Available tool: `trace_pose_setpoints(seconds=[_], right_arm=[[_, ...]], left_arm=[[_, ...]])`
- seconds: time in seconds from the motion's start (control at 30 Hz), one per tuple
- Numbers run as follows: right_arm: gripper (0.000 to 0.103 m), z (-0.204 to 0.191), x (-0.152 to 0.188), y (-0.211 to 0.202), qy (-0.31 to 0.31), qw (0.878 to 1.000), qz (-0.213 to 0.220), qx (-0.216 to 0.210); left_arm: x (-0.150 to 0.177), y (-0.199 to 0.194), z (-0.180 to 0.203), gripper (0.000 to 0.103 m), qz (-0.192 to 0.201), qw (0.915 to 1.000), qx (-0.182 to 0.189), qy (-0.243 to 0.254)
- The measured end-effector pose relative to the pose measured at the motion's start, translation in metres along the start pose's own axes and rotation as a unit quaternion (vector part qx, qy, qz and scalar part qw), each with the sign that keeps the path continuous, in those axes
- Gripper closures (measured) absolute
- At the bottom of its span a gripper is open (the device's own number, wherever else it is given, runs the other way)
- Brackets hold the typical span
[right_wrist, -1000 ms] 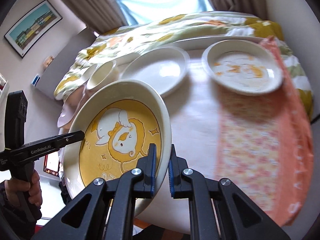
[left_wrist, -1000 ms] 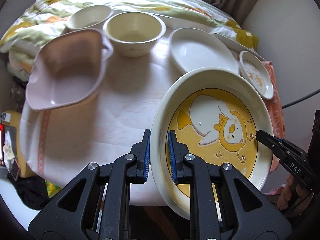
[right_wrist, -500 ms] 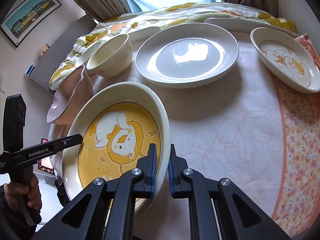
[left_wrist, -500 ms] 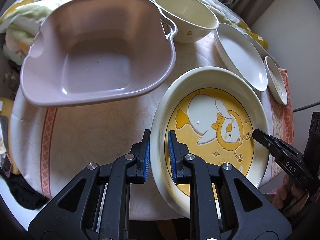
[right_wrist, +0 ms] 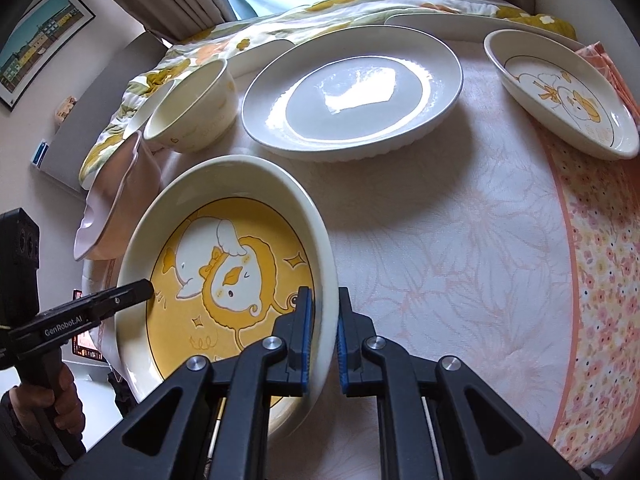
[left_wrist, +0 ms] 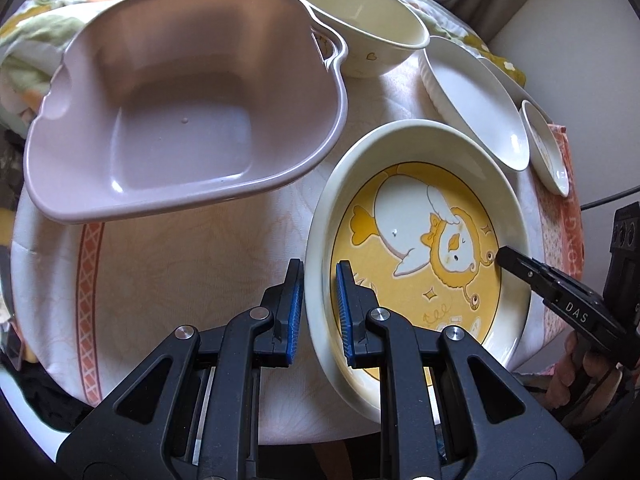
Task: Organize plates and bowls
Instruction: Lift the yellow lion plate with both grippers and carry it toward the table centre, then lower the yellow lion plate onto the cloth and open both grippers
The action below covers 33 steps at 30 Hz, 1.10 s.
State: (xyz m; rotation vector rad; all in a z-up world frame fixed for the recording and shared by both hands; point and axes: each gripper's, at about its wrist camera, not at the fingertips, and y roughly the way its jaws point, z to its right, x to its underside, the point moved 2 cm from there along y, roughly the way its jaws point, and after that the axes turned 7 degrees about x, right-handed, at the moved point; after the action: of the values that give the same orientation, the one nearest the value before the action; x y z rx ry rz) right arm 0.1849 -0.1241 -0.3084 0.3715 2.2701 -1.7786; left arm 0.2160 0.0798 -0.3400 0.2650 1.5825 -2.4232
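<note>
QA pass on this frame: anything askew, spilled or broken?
Nothing spilled or broken. The pink tub juts past the table's left edge. Left tongs and right tongs each pinch opposite rims of the yellow plate.

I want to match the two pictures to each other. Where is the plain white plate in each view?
Left wrist: plain white plate at upper right, seen edge-on, beyond the yellow cartoon plate.
Right wrist: plain white plate at upper centre.
Shared landmark: the cream bowl beside it.

Glossy ceramic-looking yellow plate [left_wrist: 420,240], smooth matt pink plastic basin [left_wrist: 180,120], woven floral tablecloth [right_wrist: 460,260], shiny white plate [right_wrist: 352,92]
</note>
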Motion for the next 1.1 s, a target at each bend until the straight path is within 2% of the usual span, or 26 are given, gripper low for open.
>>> trace_pose_setpoints(seconds=[0.17,0.47,0.5,0.57,0.63,0.7,0.9,0.93,1.0,1.03,1.1], right_arm=[[0.093,0.0,0.0,0.0,0.006,1.0,0.001,0.003],[0.091,-0.001,0.006,-0.016,-0.01,0.999,0.013,0.036],[0.087,-0.001,0.005,-0.017,-0.01,0.999,0.016,0.042],[0.071,-0.001,0.006,-0.024,-0.01,0.998,0.025,0.051],[0.026,0.001,0.005,-0.032,-0.004,0.998,0.033,0.045],[0.011,0.003,0.005,-0.043,0.002,0.998,0.044,0.044],[0.01,0.001,0.002,-0.083,-0.006,0.996,0.072,0.054],[0.009,0.0,0.0,-0.091,-0.008,0.995,0.079,0.057],[0.003,-0.003,-0.004,-0.105,-0.013,0.993,0.096,0.063],[0.001,-0.005,-0.006,-0.11,-0.015,0.992,0.104,0.065],[0.001,-0.007,-0.013,-0.121,-0.016,0.991,0.118,0.069]], left_arm=[[0.001,-0.008,0.005,0.089,0.003,0.9994,-0.026,0.022],[0.01,-0.023,0.018,0.088,0.008,0.997,-0.058,0.05],[0.011,-0.024,0.02,0.088,0.008,0.9965,-0.063,0.054],[0.013,-0.029,0.025,0.088,0.009,0.995,-0.076,0.065],[0.015,-0.036,0.026,0.088,0.01,0.9938,-0.084,0.073],[0.017,-0.044,0.026,0.088,0.012,0.9935,-0.084,0.075],[0.021,-0.073,0.027,0.087,0.025,0.9962,-0.053,0.065],[0.02,-0.078,0.028,0.08,0.029,0.9963,-0.048,0.065],[0.017,-0.088,0.032,0.034,0.043,0.9957,-0.046,0.068],[0.016,-0.095,0.034,0.003,0.058,0.9948,-0.045,0.071],[0.012,-0.11,0.043,0.0,0.094,0.9914,-0.039,0.082]])
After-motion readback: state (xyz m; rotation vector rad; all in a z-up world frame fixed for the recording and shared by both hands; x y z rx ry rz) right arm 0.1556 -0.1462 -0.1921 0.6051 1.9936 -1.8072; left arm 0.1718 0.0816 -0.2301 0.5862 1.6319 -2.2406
